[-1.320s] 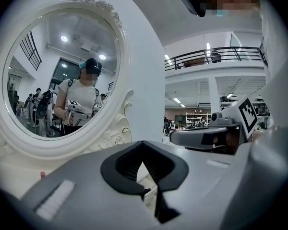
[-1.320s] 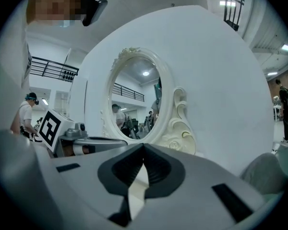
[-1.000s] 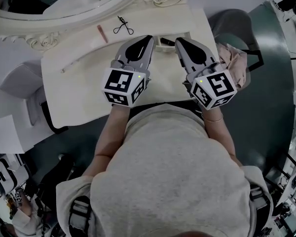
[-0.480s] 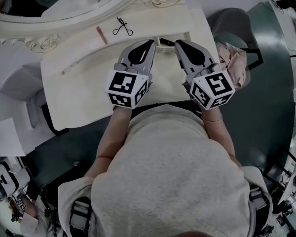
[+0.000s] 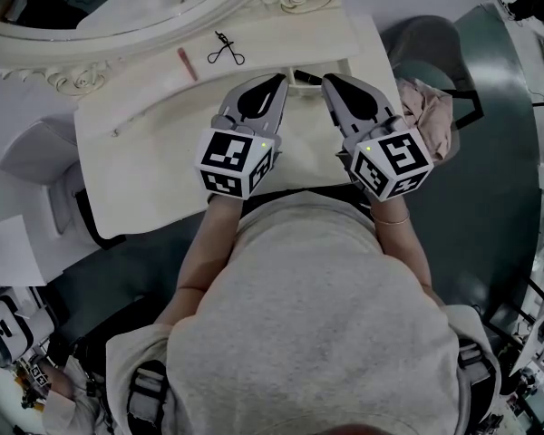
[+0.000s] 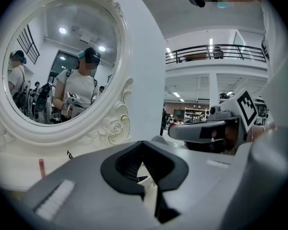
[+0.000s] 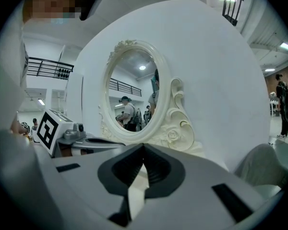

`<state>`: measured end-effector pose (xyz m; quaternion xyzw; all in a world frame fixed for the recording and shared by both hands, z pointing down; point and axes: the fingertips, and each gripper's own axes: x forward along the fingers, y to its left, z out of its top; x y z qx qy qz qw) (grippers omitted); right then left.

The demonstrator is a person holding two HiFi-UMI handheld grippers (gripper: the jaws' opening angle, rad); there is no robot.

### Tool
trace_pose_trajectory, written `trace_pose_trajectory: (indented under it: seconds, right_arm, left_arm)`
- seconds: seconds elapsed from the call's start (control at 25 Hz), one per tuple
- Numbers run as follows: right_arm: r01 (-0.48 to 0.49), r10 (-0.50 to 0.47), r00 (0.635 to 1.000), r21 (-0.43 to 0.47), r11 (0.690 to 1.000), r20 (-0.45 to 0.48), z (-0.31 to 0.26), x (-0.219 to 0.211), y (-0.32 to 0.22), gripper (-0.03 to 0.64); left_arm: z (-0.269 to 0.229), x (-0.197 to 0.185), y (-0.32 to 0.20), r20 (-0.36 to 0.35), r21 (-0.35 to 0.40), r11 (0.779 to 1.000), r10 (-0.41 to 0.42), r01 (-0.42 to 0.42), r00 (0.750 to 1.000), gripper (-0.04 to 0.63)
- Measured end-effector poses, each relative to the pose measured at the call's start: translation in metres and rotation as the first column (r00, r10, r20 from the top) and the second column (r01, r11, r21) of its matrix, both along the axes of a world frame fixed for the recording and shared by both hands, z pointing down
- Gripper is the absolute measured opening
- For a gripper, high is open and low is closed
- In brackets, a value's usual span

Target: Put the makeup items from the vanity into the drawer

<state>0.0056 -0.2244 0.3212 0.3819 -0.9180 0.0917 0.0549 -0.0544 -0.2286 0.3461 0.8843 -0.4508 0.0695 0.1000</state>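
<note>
Left gripper [image 5: 276, 79] and right gripper [image 5: 329, 81] hover side by side over the vanity [image 5: 145, 166], both pinched closed and empty. Curler [image 5: 225, 50] and pink tube [image 5: 188, 62] lie untouched by the mirror [image 6: 62, 56].

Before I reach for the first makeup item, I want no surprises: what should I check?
1. Left gripper shut and empty: ok.
2. Right gripper shut and empty: ok.
3. Black metal eyelash curler lies free on the cream vanity top: ok.
4. Slim pink tube lies apart from the curler: ok.
5. Drawer open to take items: cannot tell.
</note>
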Motion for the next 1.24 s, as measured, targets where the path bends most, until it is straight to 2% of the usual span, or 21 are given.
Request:
trace_pose_trajectory:
  seconds: [0.44, 0.96, 1.24]
  right_arm:
    - [0.008, -0.008, 1.000, 0.017, 1.000, -0.009, -0.003, -0.003, 0.003, 0.008]
    - [-0.003, 0.003, 1.000, 0.001, 1.000, -0.016, 0.004, -0.002, 0.004, 0.008]
    - [0.036, -0.038, 0.999, -0.038, 0.999, -0.036, 0.014, -0.009, 0.007, 0.008]
  left_arm:
    - [0.000, 0.000, 0.001, 0.007, -0.002, 1.000, 0.010, -0.010, 1.000, 0.009]
    - [0.013, 0.005, 0.002, 0.003, -0.046, 0.998, 0.035, -0.034, 0.999, 0.009]
    - [0.015, 0.007, 0.002, -0.009, -0.053, 0.998, 0.045, -0.046, 0.999, 0.009]
